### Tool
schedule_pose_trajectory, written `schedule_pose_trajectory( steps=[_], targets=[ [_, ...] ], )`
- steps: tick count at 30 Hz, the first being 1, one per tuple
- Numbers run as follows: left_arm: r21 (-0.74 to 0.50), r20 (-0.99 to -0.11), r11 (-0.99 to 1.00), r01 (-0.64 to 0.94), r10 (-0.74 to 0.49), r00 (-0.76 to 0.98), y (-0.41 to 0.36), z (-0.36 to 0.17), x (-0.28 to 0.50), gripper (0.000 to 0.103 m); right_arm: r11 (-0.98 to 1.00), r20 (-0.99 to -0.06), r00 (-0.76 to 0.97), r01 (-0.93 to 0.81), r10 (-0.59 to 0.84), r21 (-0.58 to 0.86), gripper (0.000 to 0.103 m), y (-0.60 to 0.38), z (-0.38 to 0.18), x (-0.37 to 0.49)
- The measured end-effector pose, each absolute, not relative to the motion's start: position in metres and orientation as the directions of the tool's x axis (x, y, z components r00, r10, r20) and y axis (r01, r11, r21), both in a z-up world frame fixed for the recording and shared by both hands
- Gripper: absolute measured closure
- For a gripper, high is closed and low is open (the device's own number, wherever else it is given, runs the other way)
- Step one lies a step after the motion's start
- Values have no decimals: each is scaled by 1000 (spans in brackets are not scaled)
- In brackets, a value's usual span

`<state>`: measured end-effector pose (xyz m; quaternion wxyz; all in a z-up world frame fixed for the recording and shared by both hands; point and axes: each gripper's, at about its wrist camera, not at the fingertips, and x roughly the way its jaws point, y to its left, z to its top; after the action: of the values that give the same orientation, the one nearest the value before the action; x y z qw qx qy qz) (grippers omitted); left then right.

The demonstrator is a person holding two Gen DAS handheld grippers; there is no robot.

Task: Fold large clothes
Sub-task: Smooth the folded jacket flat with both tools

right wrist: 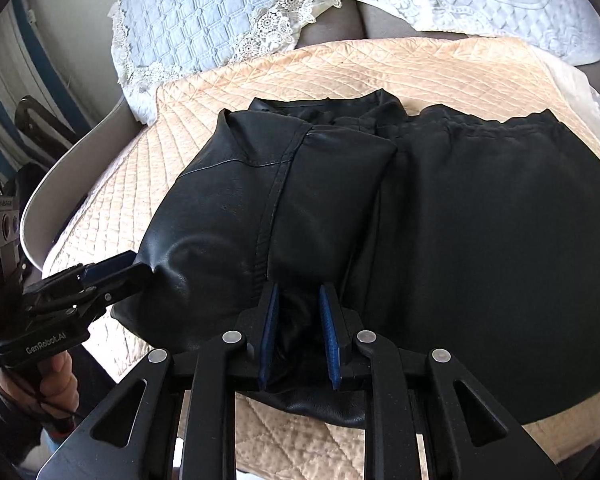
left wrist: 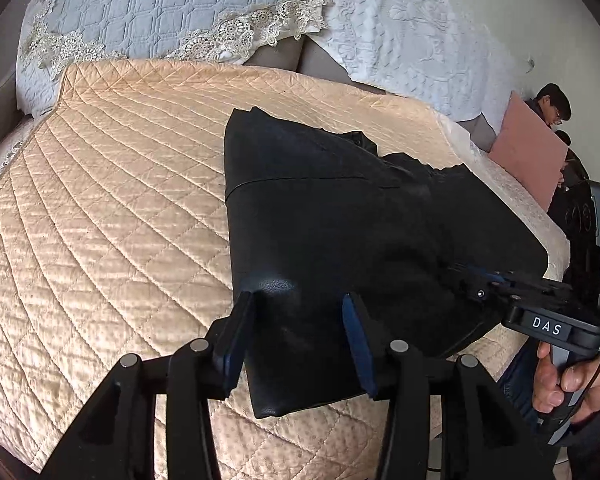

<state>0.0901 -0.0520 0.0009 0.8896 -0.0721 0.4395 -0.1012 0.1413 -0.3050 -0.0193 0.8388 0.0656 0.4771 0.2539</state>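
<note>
A black leather jacket [left wrist: 340, 216] lies folded on the peach quilted bedspread [left wrist: 100, 208], collar toward the pillows. My left gripper [left wrist: 296, 300] stands at its near left corner, where a raised fold of leather sits between the blue pads; in the right wrist view the left gripper [right wrist: 136, 268] pinches a pucker at the jacket's [right wrist: 480, 240] left edge. My right gripper [right wrist: 299, 292] is shut on bunched leather at the near hem, and the left wrist view shows the right gripper [left wrist: 460, 276] biting the jacket's right edge. A hand [left wrist: 560, 384] holds its handle.
Blue-grey lace-trimmed pillows [left wrist: 160, 4] and a white embossed cover [left wrist: 400, 28] lie at the head of the bed. A pink cushion [left wrist: 528, 152] and two people [left wrist: 556, 104] are at the far right. A pale curved bed frame edge [right wrist: 60, 184] runs along the left.
</note>
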Motion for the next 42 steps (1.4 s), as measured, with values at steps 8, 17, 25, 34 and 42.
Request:
schedule_pose_trajectory(
  steps=[8,17,25,34,42],
  targets=[
    [-231,-774,969,89,-238,586,-48,15,69,55,843,-727,454,-422,515,333,81,-311,14,112],
    [-179,-808,981,68,-186,559,-56,9,75,55,857,-763,423,-395,489,331,81,-309,-2,119],
    [-157,-806,984,82,-175,565,-62,13,77,55,854,-738,449,-388,504,346,79,-306,12,127],
    [-150,-805,985,82,-169,569,-65,12,82,55,849,-750,434,-417,499,324,79,-293,-1,134],
    [-144,-801,985,94,-171,573,-65,15,87,55,860,-767,424,-399,482,319,77,-299,-10,146]
  ],
)
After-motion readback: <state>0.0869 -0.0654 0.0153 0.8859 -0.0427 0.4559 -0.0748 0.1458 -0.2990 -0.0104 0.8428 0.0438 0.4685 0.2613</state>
